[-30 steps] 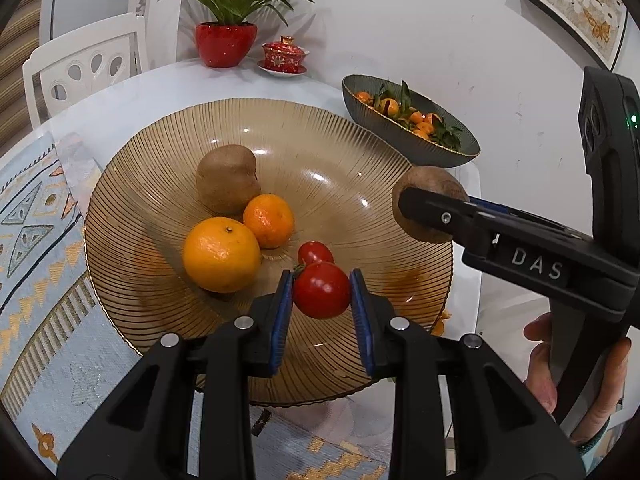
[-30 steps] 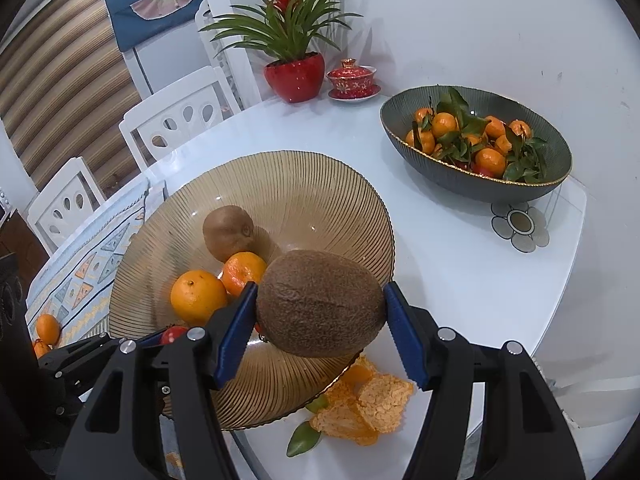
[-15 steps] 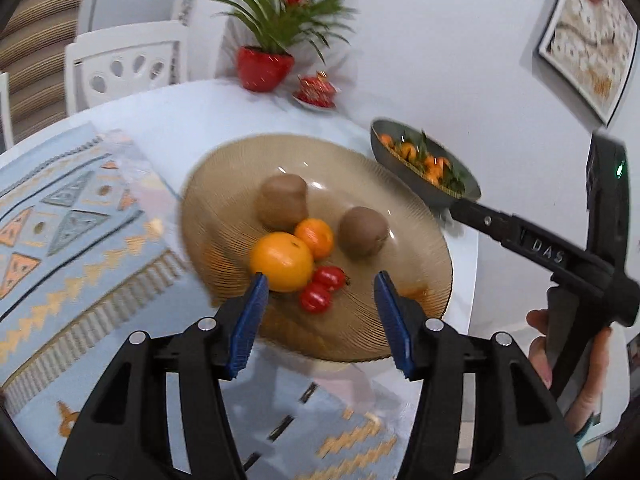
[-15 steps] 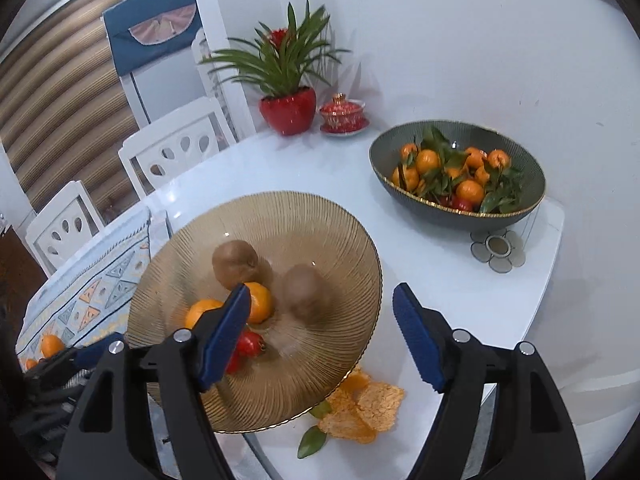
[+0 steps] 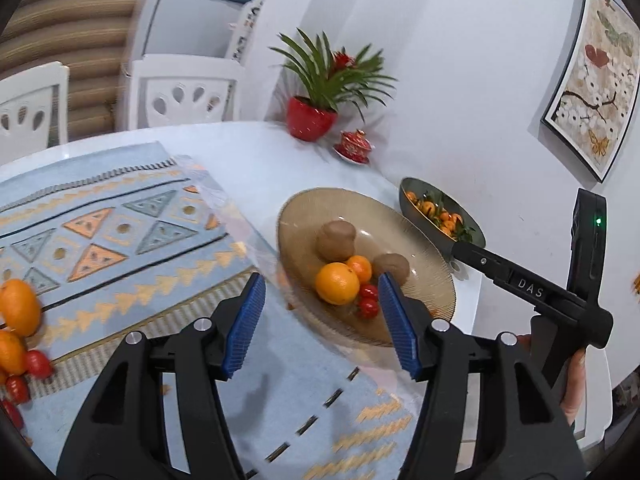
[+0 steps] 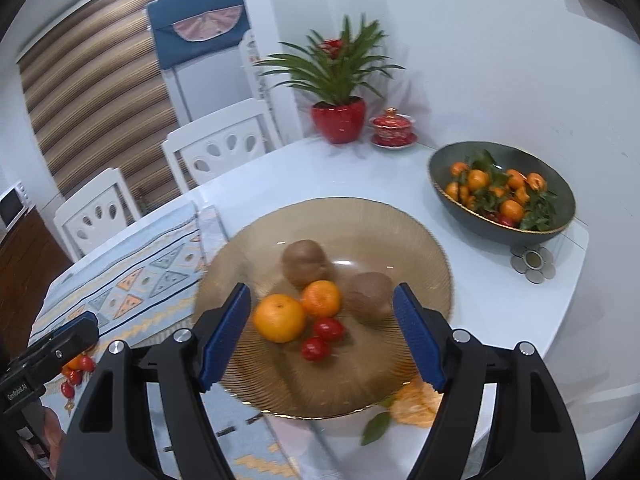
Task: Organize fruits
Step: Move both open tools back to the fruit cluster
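Above the white table (image 6: pixel 400 176) we hold both tools raised: our left gripper (image 5: pixel 320 320) and right gripper (image 6: pixel 322 332) each stand released, blue pads spread wide with nothing between them. The fruits sit together in the amber ribbed plate (image 6: pixel 360 216): two kiwis, an orange (image 6: pixel 280 318), a mandarin and two small tomatoes. More fruit lies on the patterned cloth (image 5: pixel 120 240). Beyond stand a dark bowl (image 6: pixel 500 188) of mandarins, a red potted plant (image 6: pixel 338 120) and white chairs.

The ribbed plate (image 6: pixel 400 220) looked like amber glass, glossy. The tabletop (image 6: pixel 400 168) was smooth, shiny white. The patterned mat (image 5: pixel 120 240) was woven cloth. Each claw (image 6: pixel 322 334) wore matt black plastic with ridged blue pads (image 6: pixel 226 334).
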